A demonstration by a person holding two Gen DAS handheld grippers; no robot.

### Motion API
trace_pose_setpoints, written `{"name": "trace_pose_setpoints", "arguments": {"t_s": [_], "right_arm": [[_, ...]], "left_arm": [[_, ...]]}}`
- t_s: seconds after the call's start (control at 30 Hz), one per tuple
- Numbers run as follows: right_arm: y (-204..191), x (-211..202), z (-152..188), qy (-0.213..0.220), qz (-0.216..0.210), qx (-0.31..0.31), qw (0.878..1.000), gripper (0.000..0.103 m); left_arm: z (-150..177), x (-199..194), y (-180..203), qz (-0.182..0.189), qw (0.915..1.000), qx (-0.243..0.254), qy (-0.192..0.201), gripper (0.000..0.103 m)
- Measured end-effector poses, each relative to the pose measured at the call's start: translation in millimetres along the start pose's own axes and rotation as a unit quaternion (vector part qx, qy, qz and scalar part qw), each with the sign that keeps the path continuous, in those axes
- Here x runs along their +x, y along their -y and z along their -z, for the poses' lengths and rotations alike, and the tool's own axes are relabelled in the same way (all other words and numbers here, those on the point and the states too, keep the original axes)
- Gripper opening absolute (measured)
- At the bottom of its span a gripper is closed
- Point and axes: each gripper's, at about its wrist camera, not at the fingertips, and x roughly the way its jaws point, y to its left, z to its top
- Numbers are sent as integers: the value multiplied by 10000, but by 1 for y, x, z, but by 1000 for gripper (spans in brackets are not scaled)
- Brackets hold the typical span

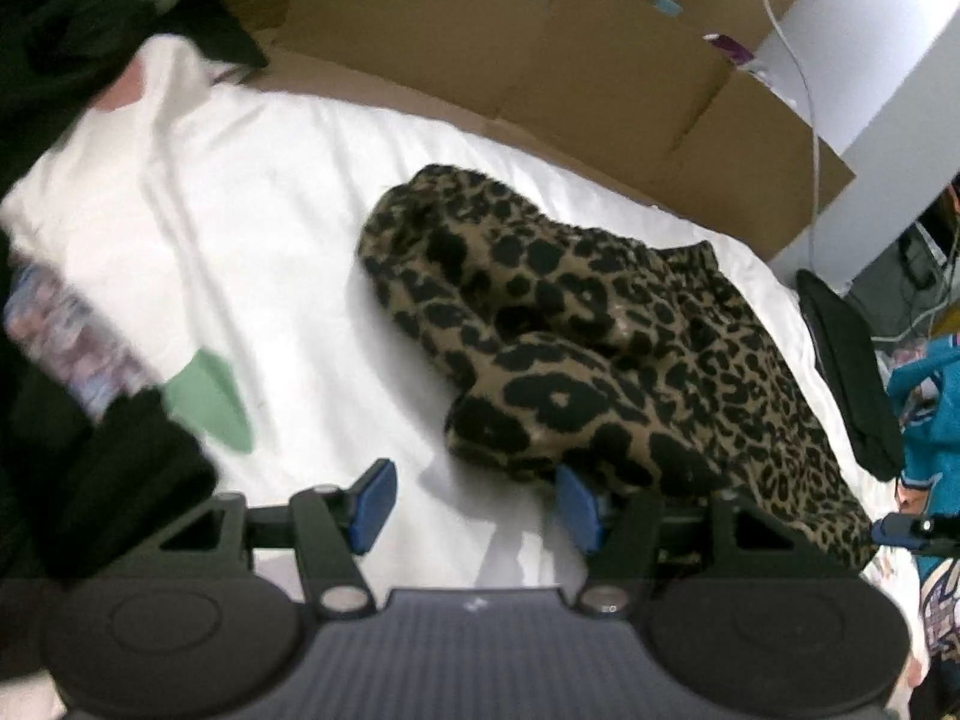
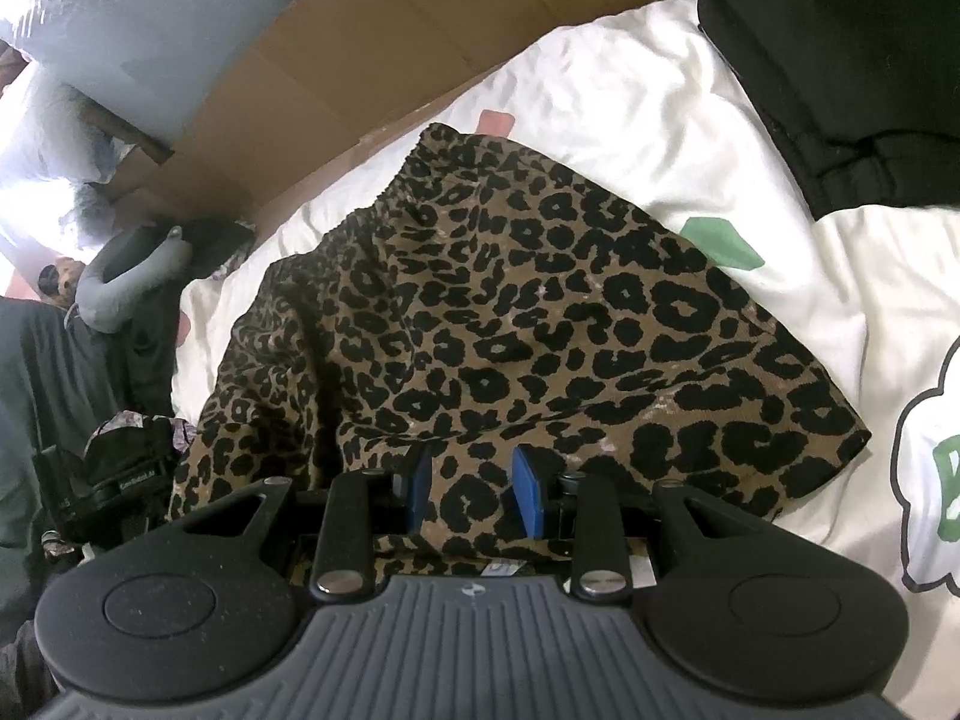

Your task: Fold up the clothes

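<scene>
Folding's barely started: the leopard-print garment [image 2: 528, 312] lies bunched on the white bed sheet [image 1: 288, 228], straight ahead of both tools. Left tool [image 1: 474, 510] is spread wide and empty; right tool [image 2: 474, 489] sits half-spread over the hem, not pinching yet.

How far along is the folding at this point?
Done: black clothes look stacked at the bed's far side. In hand: the leopard garment lies bunched on the white sheet; the right gripper is open over it, the left gripper open at its edge. Left: smoothing and folding it.
</scene>
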Motion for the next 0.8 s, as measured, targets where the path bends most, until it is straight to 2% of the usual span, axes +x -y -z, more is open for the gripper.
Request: {"name": "trace_pose_setpoints", "arguments": {"t_s": [0.13, 0.4, 0.6, 0.63, 0.7, 0.77, 0.8], "right_arm": [[1, 7, -3, -68, 15, 3, 10000, 32], [4, 22, -8, -189, 38, 16, 9998, 32], [6, 30, -9, -270, 70, 9, 9996, 32], [7, 30, -9, -279, 75, 2, 9996, 32], [6, 31, -9, -288, 79, -1, 9996, 32], [6, 31, -9, -291, 81, 2, 9995, 32], [5, 31, -9, -291, 80, -6, 9995, 32]], "left_arm": [[-10, 14, 12, 103, 9993, 335, 89, 68], [-20, 46, 26, 511, 9972, 547, 90, 69], [-14, 58, 33, 638, 9944, 838, 68, 68], [-13, 59, 32, 644, 9944, 843, 36, 66], [-11, 60, 30, 668, 9944, 815, -16, 55], [-10, 57, 25, 761, 9948, 656, -135, 24], [-10, 54, 22, 830, 9951, 496, -201, 20]]}}
